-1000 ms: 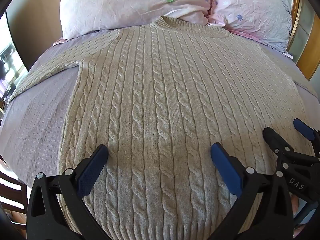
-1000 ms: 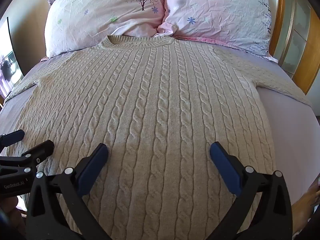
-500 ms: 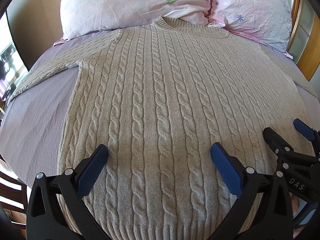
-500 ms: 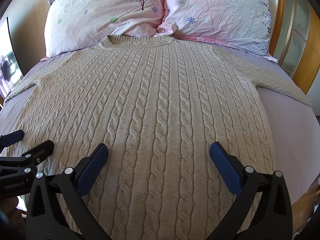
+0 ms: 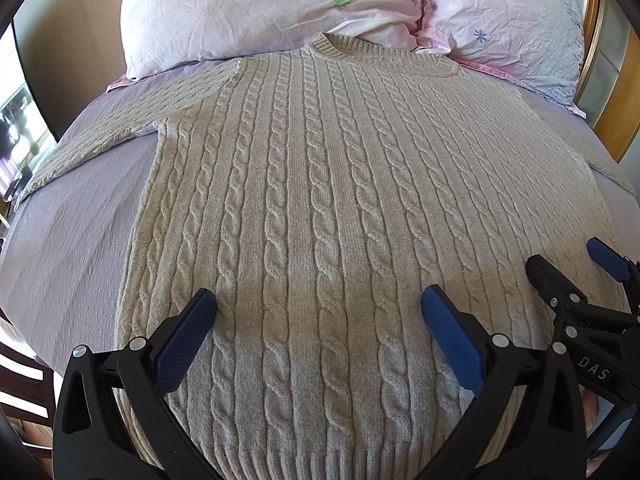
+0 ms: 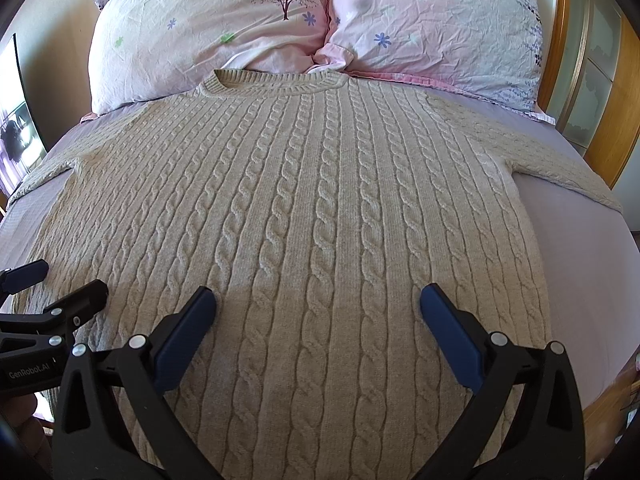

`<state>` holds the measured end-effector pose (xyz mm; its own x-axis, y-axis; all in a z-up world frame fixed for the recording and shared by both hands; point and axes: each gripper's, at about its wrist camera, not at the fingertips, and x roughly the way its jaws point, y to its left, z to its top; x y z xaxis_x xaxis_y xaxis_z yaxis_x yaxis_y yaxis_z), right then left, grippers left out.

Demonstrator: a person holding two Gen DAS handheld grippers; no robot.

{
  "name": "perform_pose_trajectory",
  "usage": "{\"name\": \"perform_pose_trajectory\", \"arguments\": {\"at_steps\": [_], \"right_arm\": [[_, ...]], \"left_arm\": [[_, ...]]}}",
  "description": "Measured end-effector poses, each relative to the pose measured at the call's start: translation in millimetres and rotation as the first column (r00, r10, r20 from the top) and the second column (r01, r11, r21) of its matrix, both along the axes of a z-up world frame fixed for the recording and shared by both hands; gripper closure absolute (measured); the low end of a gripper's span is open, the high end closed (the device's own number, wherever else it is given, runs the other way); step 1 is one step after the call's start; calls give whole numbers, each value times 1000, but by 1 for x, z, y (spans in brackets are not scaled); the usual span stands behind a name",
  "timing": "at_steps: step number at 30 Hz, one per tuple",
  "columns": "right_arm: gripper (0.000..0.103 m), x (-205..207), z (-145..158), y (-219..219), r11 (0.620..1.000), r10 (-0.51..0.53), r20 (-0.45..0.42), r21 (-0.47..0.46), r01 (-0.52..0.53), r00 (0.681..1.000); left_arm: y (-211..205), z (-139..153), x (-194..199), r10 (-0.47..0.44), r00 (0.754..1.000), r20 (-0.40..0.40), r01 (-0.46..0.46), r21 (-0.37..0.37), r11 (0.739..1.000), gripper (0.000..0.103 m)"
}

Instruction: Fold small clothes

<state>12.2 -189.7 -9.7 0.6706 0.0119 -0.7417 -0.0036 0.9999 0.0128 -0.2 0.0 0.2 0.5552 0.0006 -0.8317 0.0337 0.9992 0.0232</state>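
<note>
A beige cable-knit sweater (image 5: 320, 200) lies flat and face up on the bed (image 5: 72, 248), spread out across most of the lilac sheet. Its ribbed collar (image 6: 272, 80) reaches up to the two pillows (image 6: 208, 28), and its hem sits nearest the person. One sleeve (image 5: 100, 140) stretches out sideways toward the bed's left edge; the other sleeve (image 6: 560, 164) runs off to the right (both lie flat, unfolded).

The left hand-held gripper (image 5: 318, 312) hangs over the lower part of the sweater, its blue-padded jaws spread wide with nothing between them. The right hand-held gripper (image 6: 318, 312) does the same just beside it, jaws equally wide apart and holding nothing. Whether either one touches the knit, I cannot tell from here.

Behind the pillows, on the right, stands a wooden headboard (image 6: 560, 40).
</note>
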Motion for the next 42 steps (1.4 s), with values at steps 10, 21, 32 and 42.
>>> {"name": "perform_pose_trajectory", "arguments": {"at_steps": [10,21,32,42], "right_arm": [[2,0,0,0,1000,0,-1,0,0,1000],[2,0,1,0,1000,0,-3,-1,0,1000],[2,3,4,0,1000,0,-4,-1,0,1000],[2,3,4,1,1000,3,-7,-3,-3,1000]], "left_arm": [[0,0,0,0,1000,0,0,0,1000,1],[0,0,0,0,1000,0,0,0,1000,1],[0,0,0,0,1000,0,0,0,1000,1],[0,0,0,0,1000,0,0,0,1000,1]]}}
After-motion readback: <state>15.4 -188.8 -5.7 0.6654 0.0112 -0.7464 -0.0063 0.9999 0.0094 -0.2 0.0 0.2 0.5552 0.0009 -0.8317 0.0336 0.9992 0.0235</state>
